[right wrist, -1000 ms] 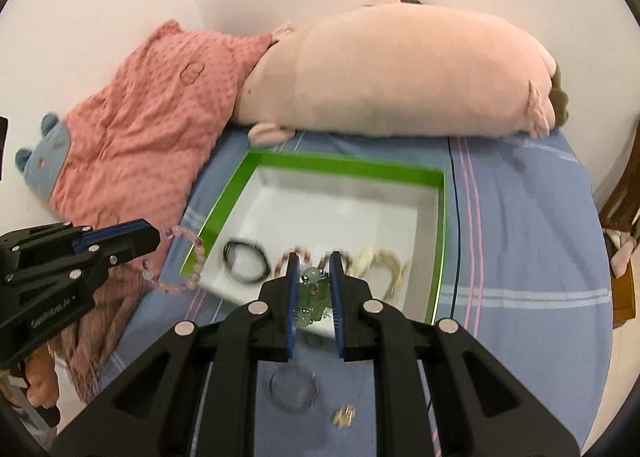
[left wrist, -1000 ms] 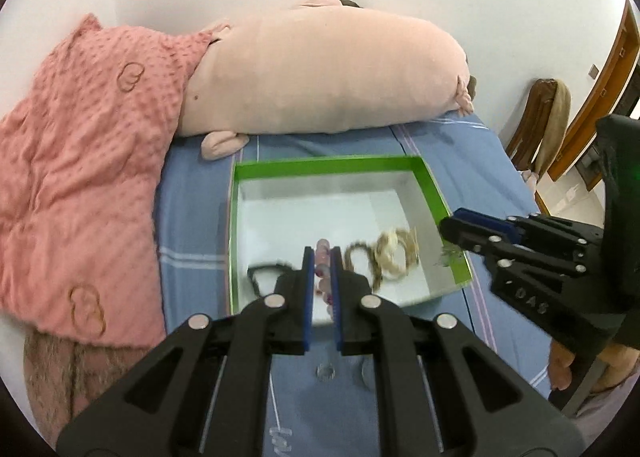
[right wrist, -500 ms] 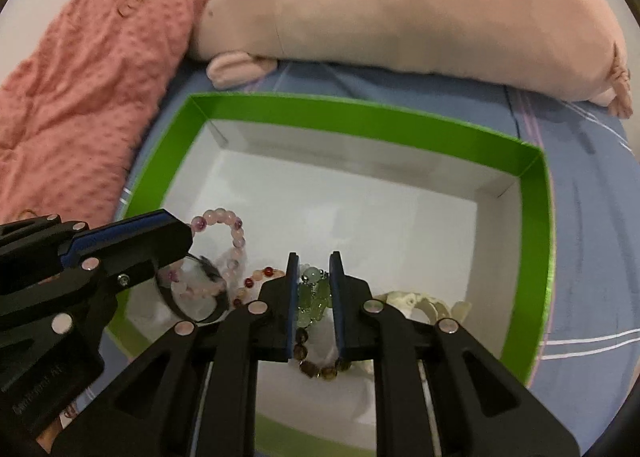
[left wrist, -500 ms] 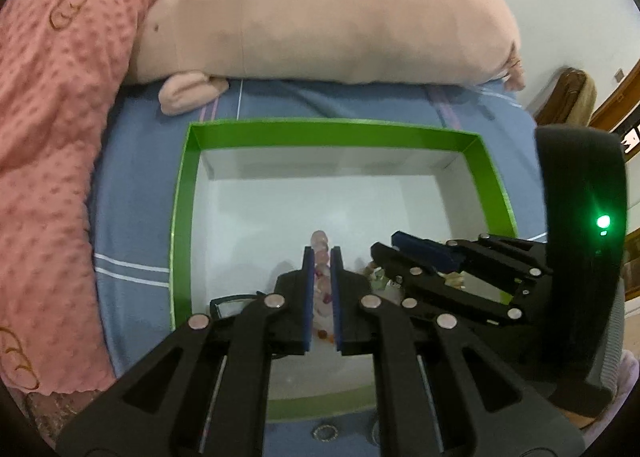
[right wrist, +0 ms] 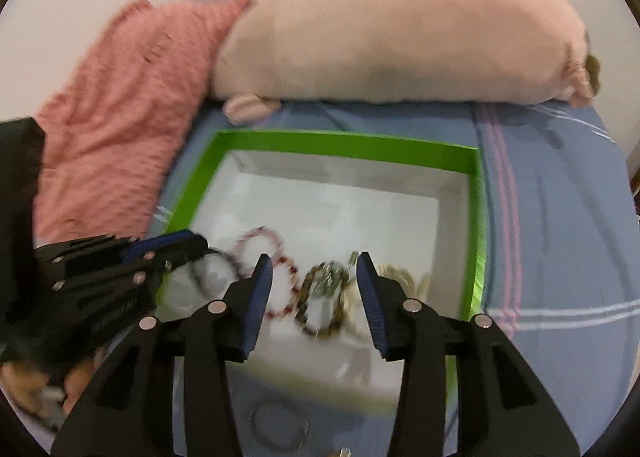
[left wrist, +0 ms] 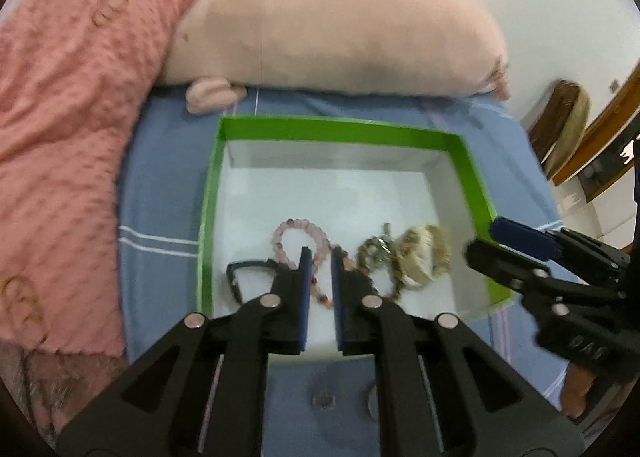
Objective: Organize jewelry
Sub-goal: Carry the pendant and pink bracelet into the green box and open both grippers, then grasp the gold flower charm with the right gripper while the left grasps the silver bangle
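A green-rimmed box [left wrist: 340, 129] [right wrist: 344, 145] with a white floor lies on the blue sheet. In it are a pink bead bracelet [left wrist: 298, 233] [right wrist: 260, 243], a black hair tie [left wrist: 240, 277], a red bead strand [right wrist: 286, 289], a brown bead bracelet [left wrist: 370, 253] [right wrist: 316, 313], a green bead piece [right wrist: 332, 277] and a cream bracelet [left wrist: 424, 257]. My left gripper [left wrist: 319, 257] [right wrist: 188, 243] hovers over the box's near edge, its jaws opening by a narrow gap; the pink bracelet lies free beyond the tips. My right gripper [right wrist: 314, 269] [left wrist: 482, 237] is opening wide above the green piece, gripping nothing.
A pink plush pillow [left wrist: 336, 29] and a pink blanket [left wrist: 68, 117] lie behind and left of the box. On the sheet in front of the box lie a small ring [left wrist: 323, 401] and a thin bangle [right wrist: 278, 425]. A wooden chair [left wrist: 564, 117] stands to the right.
Both grippers dipped into the box, then drew back. The pink bracelet left the left jaws and the green piece left the right jaws; both now lie on the box floor. The right jaws spread.
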`<state>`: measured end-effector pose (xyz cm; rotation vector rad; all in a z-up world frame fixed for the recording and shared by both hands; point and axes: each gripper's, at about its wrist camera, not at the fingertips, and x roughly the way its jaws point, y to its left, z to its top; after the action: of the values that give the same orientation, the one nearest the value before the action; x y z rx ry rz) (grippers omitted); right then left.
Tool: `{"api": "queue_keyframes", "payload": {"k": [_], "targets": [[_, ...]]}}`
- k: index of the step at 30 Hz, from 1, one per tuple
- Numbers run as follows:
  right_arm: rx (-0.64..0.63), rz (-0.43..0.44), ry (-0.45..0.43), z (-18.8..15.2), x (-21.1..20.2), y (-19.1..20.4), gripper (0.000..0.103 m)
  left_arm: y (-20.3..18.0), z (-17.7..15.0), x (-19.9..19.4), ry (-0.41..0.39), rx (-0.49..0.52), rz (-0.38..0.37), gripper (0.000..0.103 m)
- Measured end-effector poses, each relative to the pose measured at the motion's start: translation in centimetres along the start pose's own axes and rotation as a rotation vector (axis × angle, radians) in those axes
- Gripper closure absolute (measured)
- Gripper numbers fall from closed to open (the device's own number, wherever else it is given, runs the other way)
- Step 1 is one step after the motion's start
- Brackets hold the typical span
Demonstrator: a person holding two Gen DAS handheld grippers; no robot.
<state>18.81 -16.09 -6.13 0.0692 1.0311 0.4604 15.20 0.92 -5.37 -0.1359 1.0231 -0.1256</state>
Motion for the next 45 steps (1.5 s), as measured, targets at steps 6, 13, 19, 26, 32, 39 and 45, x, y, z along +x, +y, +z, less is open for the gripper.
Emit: {"api": "queue_keyframes", "payload": {"k": [6, 13, 19, 26, 32, 39, 45], "targets": [[-0.054, -0.026, 0.012, -6.2, -5.6, 0.4, 0.059, -2.0, -5.1, -3.2, 0.000, 0.092, 0.005, 0.079], [-0.020, -0.138, 0.209, -13.2, -1.8, -0.9, 0.059, -4.1, -10.3, 1.5, 0.182, 0.124, -0.013, 0.079], [0.005, -0.123, 0.252, -15.2, -0.9, -0.9, 0.059, -5.0, -11.5, 3.5, 0.235, 0.139, -0.037, 0.079], [0.019, -0.124, 0.270, -15.6, -0.3, -0.8, 0.059, -5.7, -12.2, 5.7, 0.274, 0.171, -0.024, 0.078], [0.031, -0.122, 0.289, -16.2, 0.2, -0.8, 0.059, -5.9, -13.1, 7.2, 0.322, 0.195, 0.010, 0.086], [0.028, -0.136, 0.312, -16.5, 0.9, -0.9, 0.059, -4.9, -13.8, 7.2, 0.351, 0.166, 0.006, 0.094], [0.013, -0.118, 0.311, -16.4, 0.9, -0.2, 0.059, -2.2, -15.9, 5.5, 0.362, 0.114, 0.020, 0.094]]}}
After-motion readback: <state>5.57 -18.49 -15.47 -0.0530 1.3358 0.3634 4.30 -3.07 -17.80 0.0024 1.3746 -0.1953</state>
